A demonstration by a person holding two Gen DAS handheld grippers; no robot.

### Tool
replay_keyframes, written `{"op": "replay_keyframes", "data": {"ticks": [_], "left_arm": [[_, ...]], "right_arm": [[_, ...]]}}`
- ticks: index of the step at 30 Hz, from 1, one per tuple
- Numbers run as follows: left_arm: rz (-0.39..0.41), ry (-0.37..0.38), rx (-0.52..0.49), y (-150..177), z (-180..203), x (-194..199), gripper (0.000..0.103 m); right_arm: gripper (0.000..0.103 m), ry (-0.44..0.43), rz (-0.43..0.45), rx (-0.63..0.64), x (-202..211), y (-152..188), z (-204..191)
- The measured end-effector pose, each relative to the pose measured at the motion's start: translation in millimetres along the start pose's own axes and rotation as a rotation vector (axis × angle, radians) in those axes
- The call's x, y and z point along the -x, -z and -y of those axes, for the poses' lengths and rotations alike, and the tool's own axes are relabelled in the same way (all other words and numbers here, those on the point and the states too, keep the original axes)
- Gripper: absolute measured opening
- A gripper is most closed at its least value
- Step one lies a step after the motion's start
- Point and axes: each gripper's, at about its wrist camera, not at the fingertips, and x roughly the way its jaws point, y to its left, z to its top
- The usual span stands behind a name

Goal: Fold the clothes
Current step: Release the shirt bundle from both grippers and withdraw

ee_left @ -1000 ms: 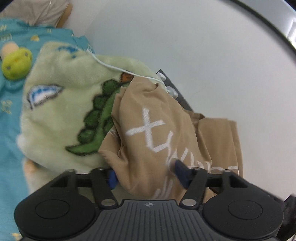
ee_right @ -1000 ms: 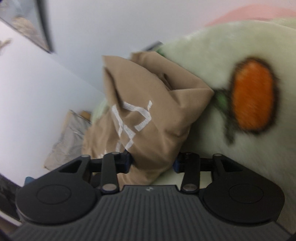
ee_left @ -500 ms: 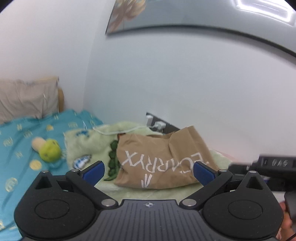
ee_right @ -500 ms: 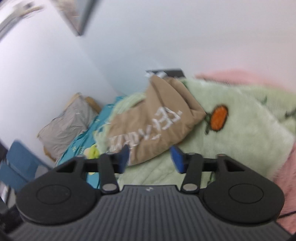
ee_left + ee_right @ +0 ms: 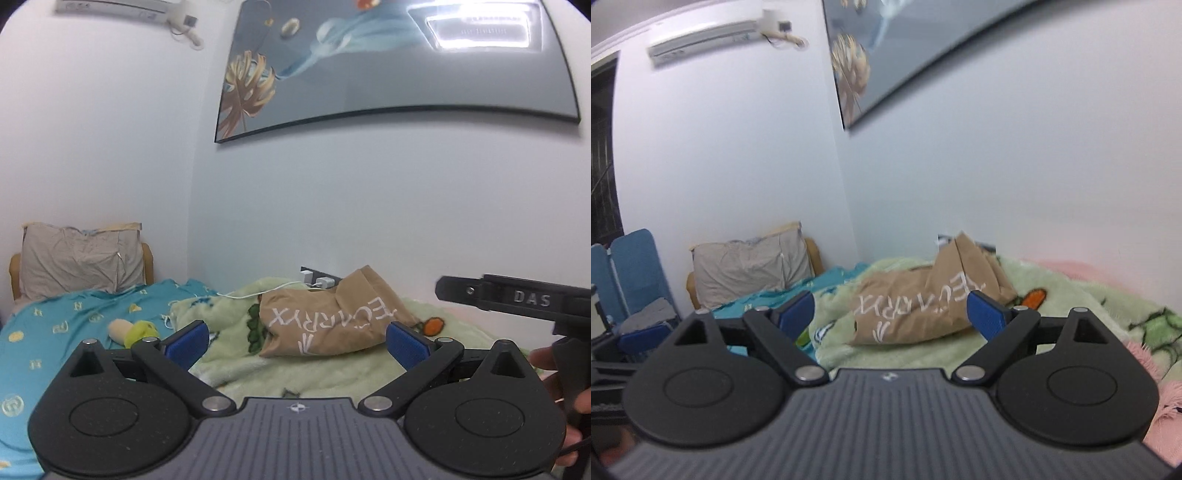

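Note:
A tan garment with white lettering (image 5: 328,317) lies folded in a bundle on a pale green dinosaur blanket (image 5: 258,365), close to the wall. The right wrist view shows the same tan garment (image 5: 923,310) on the green blanket (image 5: 1071,314). My left gripper (image 5: 295,341) is open, held back from the garment with nothing between its blue pads. Likewise my right gripper (image 5: 891,314) stands open and empty, well short of the bundle. The right gripper's black body (image 5: 517,299) and a hand (image 5: 550,373) show at the right edge of the left wrist view.
A teal sheet (image 5: 55,325) covers the bed's left, with a yellow-green soft toy (image 5: 133,330) and a grey pillow (image 5: 77,262) at the headboard. White chargers (image 5: 314,278) and a cable sit by the wall. Blue chair (image 5: 635,288) at left; pink fluffy blanket (image 5: 1160,373) at right.
Both grippers let go of the tan garment, opened wide and pulled back and up from it. The garment now rests on the green blanket.

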Motion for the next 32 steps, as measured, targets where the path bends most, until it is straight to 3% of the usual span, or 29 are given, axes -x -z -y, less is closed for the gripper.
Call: {"op": "replay_keyframes", "data": {"ticks": [6, 14, 32], "left_arm": [[0.044, -0.005, -0.014, 21, 2, 31, 0.103], [0.049, -0.028, -0.014, 30, -4, 32, 0.103], [0.05, -0.071, -0.006, 33, -8, 37, 0.103]], "right_arm": [[0.091, 0.006, 0.072, 0.093, 20, 22, -19], [0.091, 0.033, 0.1, 0.139, 23, 31, -32], [0.091, 0.036, 0.092, 0.153, 30, 33, -39]]}}
